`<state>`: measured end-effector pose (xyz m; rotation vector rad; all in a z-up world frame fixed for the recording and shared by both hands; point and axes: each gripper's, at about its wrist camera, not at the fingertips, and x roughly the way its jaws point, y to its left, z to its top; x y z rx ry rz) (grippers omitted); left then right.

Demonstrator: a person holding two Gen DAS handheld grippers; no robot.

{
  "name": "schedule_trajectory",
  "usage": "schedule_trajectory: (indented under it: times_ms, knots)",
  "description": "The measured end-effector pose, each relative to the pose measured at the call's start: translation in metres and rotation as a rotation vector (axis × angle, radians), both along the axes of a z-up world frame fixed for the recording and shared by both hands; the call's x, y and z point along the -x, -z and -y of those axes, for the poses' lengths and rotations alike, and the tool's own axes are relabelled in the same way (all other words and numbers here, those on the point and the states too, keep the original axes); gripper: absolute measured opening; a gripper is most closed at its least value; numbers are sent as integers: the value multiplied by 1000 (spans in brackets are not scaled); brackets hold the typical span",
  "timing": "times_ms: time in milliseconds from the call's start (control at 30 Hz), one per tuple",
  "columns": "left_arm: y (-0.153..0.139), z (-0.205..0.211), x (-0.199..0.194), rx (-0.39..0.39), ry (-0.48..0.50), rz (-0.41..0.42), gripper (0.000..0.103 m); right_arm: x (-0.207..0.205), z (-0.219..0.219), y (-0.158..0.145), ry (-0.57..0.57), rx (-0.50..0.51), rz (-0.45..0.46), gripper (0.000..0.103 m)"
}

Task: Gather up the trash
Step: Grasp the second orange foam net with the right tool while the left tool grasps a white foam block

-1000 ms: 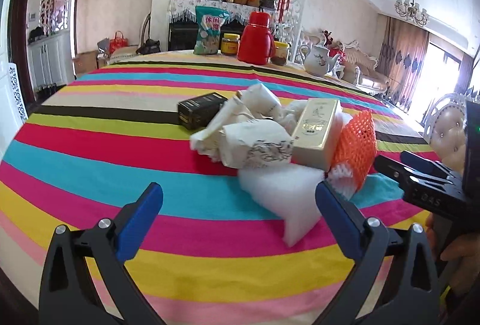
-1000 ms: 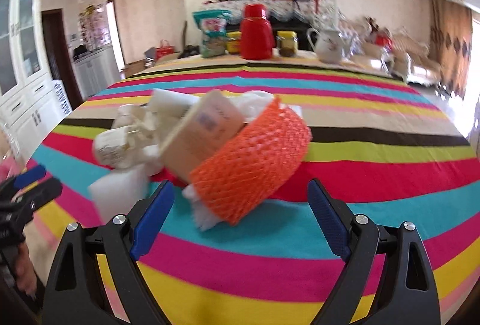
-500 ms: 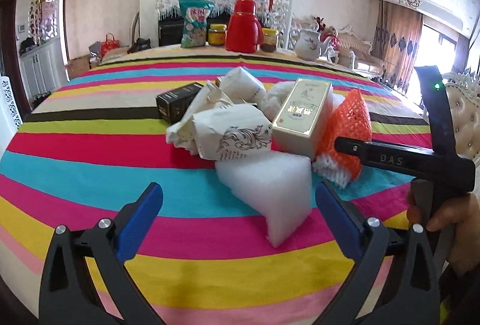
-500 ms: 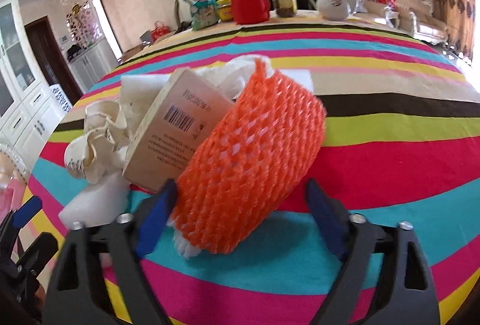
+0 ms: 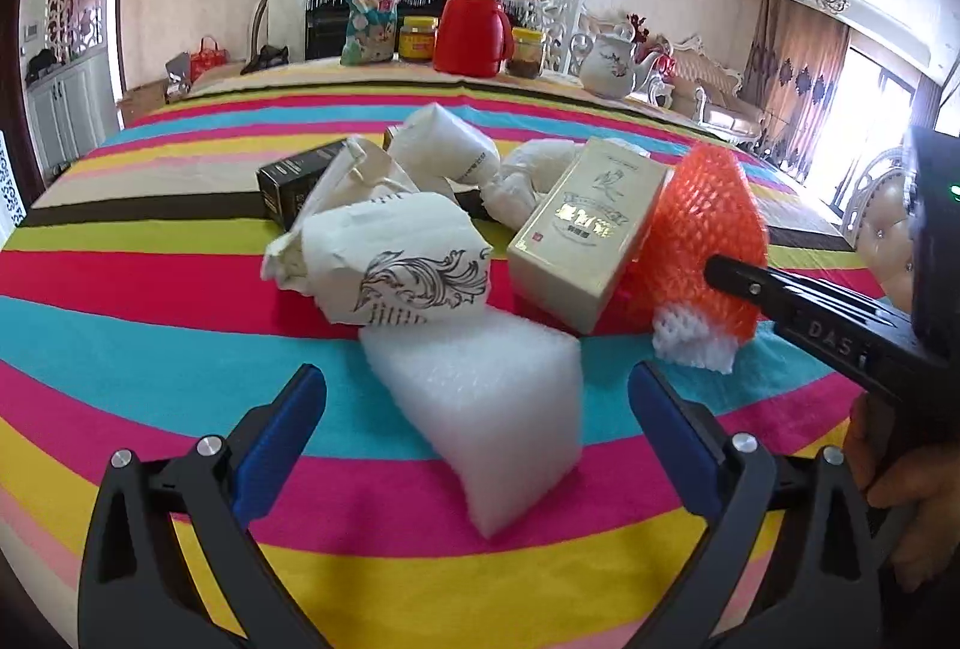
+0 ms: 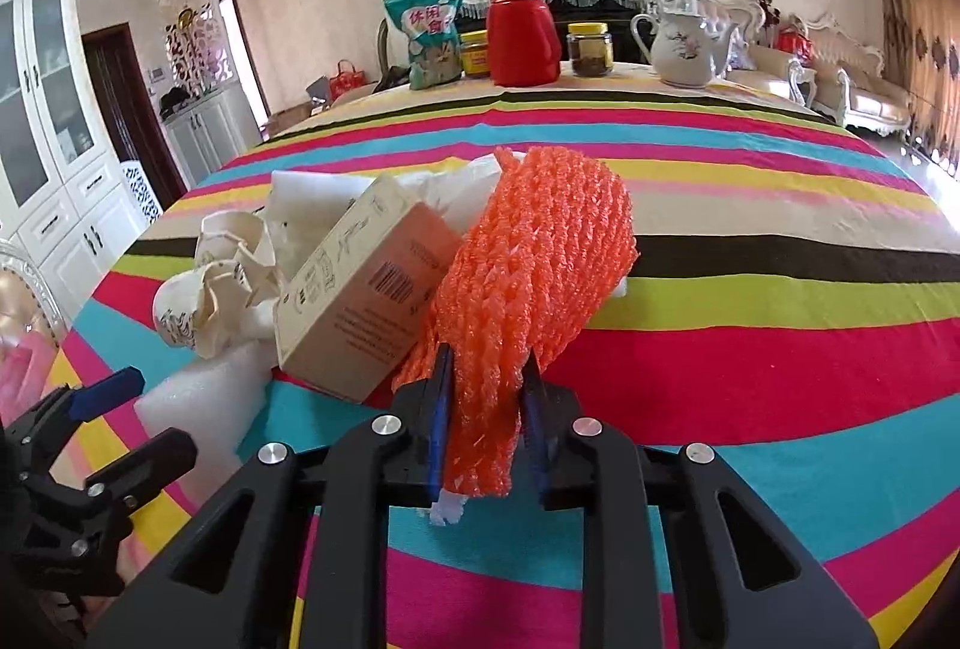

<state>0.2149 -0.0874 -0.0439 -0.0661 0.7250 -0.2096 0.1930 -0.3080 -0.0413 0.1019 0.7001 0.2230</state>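
A trash pile lies on the striped tablecloth (image 5: pixel 150 325): a white foam block (image 5: pixel 480 409), crumpled white paper bags (image 5: pixel 396 265), a cream and gold box (image 5: pixel 588 241), a black box (image 5: pixel 294 175) and an orange foam net (image 5: pixel 702 253). My right gripper (image 6: pixel 486 409) is shut on the orange foam net (image 6: pixel 540 265), squeezing its near end; it also shows in the left wrist view (image 5: pixel 720 271). My left gripper (image 5: pixel 477 421) is open, its blue fingers on either side of the foam block, apart from it. The box (image 6: pixel 360 313) leans against the net.
At the table's far edge stand a red thermos (image 5: pixel 474 22), a snack bag (image 5: pixel 372 16), two jars (image 5: pixel 418 40) and a white teapot (image 5: pixel 612 61). White cabinets (image 6: pixel 54 205) are on the left, sofas (image 6: pixel 840 73) on the right.
My right gripper moved in and closed on the orange net, pinching it. My left gripper moved closer to the foam block and stayed open.
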Motion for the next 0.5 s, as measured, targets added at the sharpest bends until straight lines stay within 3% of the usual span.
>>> schedule_trajectory:
  times_ms: [133,300,500]
  knots:
    - [8,3,-12,14,13,-72,68,0,1,-2,-4,-4,7,22]
    - [3,-5,-3,50,17,-37,65,3,-1,-4,-20,-8,20,22]
    - [-13,-12,24,46,52,97,65,16,-10,-15,-61,-4,78,22]
